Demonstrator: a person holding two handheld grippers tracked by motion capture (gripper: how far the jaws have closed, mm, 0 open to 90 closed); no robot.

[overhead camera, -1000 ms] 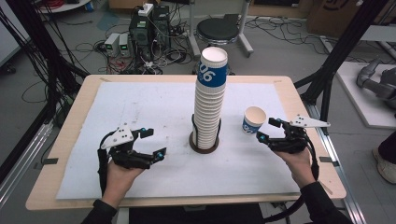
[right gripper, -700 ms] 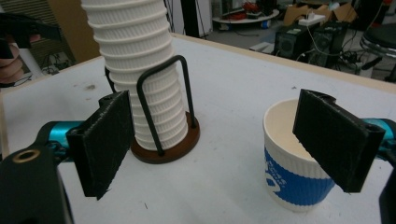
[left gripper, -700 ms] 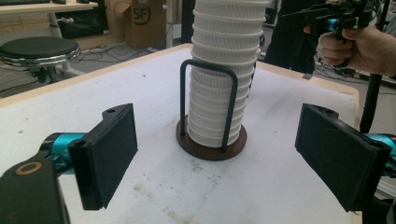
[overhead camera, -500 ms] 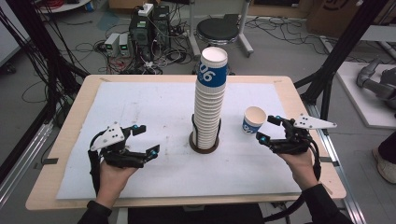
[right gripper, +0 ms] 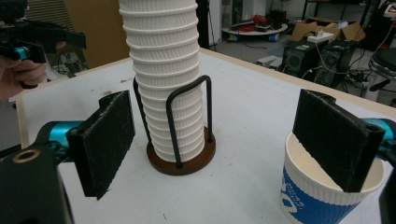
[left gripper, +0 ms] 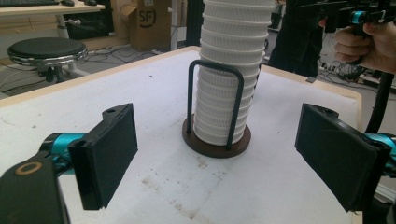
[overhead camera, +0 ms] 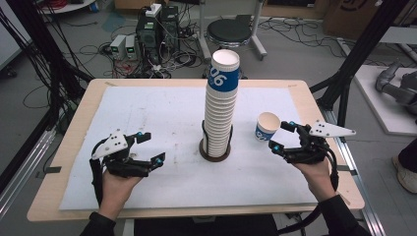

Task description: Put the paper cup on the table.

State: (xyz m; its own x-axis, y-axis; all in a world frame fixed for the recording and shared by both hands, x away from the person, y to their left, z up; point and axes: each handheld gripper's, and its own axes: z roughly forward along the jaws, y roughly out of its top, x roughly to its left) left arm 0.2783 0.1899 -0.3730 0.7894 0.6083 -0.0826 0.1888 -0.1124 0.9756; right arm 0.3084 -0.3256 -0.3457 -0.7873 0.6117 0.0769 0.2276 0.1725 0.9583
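High view, single cup: a blue-and-white paper cup [overhead camera: 267, 129] stands upright on the white sheet, right of the cup stack [overhead camera: 221, 101] and well apart from it.
High view, stack: tall column of nested ribbed paper cups, seated in a dark round holder [overhead camera: 215, 150] with a wire loop, mid-table.
High view, right gripper [overhead camera: 285, 137]: jaws spread, just beside the single cup; whether a pad touches the rim is hard to judge from above.
High view, left gripper [overhead camera: 148, 146]: released, nothing between the jaws, resting low on the sheet well left of the stack.
Left gripper view, tool: both black pads [left gripper: 110, 149] stand wide apart, with the holder base [left gripper: 216, 142] and lower stack framed between them but far off.
Left gripper view, cut off: the stack's top runs out of frame.
Right gripper view, tool: jaws open; the right-hand pad [right gripper: 334, 137] overlaps the single cup's mouth [right gripper: 322, 186], the other pad stands free.
Right gripper view, hard to tell: whether that pad is inside the cup or merely in front of it.
Step in hand, judged: taking the single cup by its wall.
Doing it well: pinch the rim lightly so the paper does not crush, keep the cup upright, and lift clear before moving toward the stack.
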